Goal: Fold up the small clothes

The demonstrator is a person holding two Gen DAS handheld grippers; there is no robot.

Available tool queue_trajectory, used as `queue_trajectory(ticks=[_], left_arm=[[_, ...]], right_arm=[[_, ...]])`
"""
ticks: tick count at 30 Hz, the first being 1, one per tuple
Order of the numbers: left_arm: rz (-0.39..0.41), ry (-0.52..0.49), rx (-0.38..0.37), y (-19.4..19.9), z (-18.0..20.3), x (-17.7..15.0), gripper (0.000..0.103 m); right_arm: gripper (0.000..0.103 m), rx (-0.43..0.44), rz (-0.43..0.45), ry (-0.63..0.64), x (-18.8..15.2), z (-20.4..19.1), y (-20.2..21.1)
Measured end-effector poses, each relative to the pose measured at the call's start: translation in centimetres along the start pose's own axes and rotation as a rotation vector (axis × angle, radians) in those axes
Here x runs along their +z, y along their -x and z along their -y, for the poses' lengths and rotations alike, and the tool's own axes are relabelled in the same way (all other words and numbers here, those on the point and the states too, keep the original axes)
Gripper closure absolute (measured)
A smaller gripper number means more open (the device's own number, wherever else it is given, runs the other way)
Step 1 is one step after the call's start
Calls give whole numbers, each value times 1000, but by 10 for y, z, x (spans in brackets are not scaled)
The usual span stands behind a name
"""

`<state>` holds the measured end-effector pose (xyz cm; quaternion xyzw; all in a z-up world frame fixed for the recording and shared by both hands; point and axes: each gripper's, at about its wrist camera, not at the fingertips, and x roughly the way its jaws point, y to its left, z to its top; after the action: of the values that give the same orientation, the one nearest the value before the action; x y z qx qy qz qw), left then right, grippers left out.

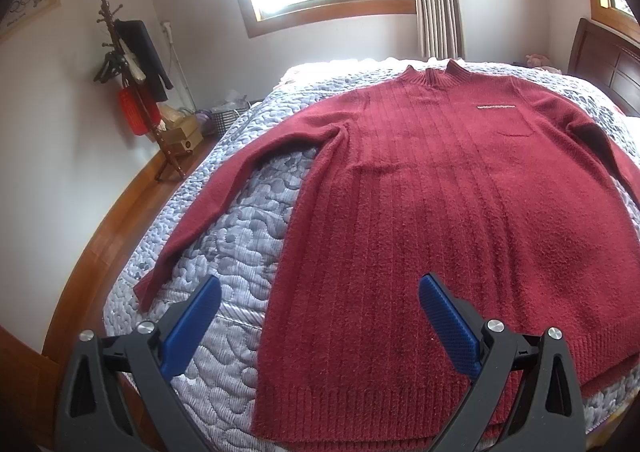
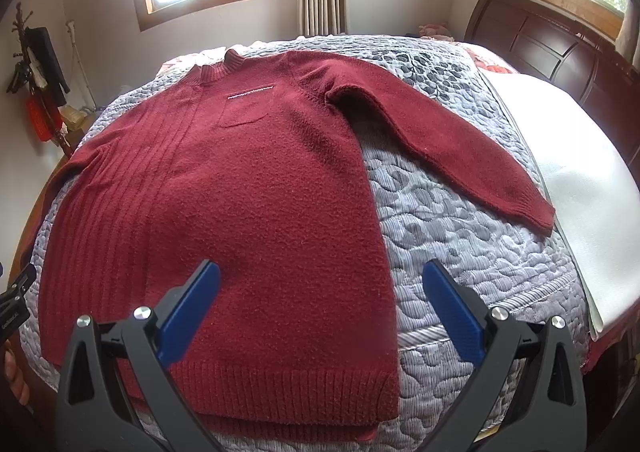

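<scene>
Fingers: your left gripper [image 1: 320, 312] and right gripper [image 2: 320, 300] both hover above the hem end with blue fingers [image 1: 192, 328] spread wide, holding nothing.
Sweater: the red sweater [image 1: 440, 192] lies flat, front up, on the quilted bed [image 1: 224, 244], directly ahead of you.
Long axis: it runs straight away from you, ribbed hem [image 2: 288, 384] nearest, collar [image 2: 224, 64] farthest.
Nearer hand: your left gripper sits over the sweater's left hem corner, your right over the right hem corner.
Sleeves: the left sleeve [image 1: 224, 188] and right sleeve [image 2: 440, 148] angle outward on bare quilt.
Edges: the bed's near edge lies just below the hem; a white sheet [image 2: 580, 192] touches the right cuff.
Room: open quilt flanks both sides, likely enough for folding sleeves inward.
</scene>
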<state>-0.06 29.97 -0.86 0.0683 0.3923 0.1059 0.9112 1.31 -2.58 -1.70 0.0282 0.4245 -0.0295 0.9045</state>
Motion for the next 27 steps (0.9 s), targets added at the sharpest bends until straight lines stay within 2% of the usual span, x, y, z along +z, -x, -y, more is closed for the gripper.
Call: queue_trajectory(ticks=[10,15,17,22,27], left_arm=[[-7,-4,-1,-4,3,0,4],[-20,-6,-7,-11,9,3,4],[-18,-11,-9,-15,15,7,4],[-3,-19,-27,-24,38,29,4],[12,9,-60,-37,70,57,4]], right_arm=[[3,5,-5,-9,1,2,-6],[3,39,43,-78,3,26,-11],[3,26,43,-82,8,44,-18],[3,-52,-45,-109,32,115,-45],[3,-85,-126,-295,44,214,-72]])
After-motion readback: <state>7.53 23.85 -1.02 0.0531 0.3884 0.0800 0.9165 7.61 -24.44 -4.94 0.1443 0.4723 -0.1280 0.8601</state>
